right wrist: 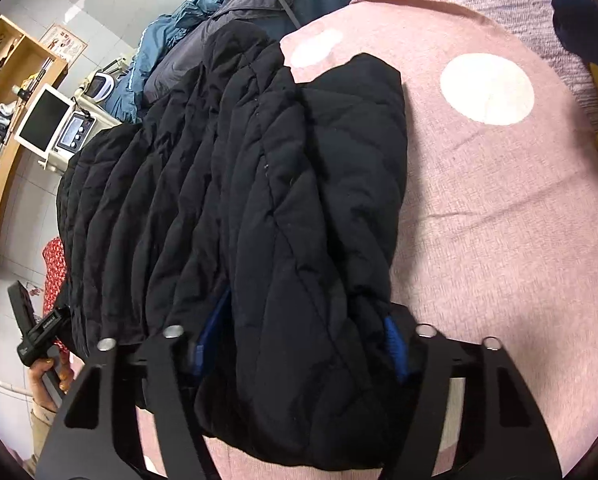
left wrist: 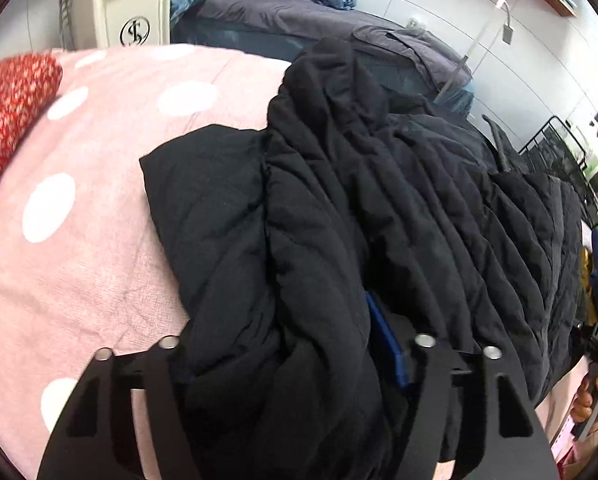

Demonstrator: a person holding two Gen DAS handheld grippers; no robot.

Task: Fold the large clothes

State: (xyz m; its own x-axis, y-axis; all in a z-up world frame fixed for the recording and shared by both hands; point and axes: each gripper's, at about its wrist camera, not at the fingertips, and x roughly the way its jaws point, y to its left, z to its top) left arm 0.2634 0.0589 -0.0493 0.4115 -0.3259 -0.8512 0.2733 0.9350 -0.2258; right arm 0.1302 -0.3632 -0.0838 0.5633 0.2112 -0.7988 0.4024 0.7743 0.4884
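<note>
left tool (left wrist: 291,360): clamped on jacket (left wrist: 339,200) hem | right tool (right wrist: 299,344): gripping jacket's other end (blue pads pressing) | jacket: on dotted blanket (left wrist: 79,260)

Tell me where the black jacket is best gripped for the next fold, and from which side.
Probably the black jacket is best taken at its near, bunched edge, approached from the near side, angled down. That edge is thick and rolled up off the pink blanket, so jaws can close around it, one gripper toward each end.
</note>
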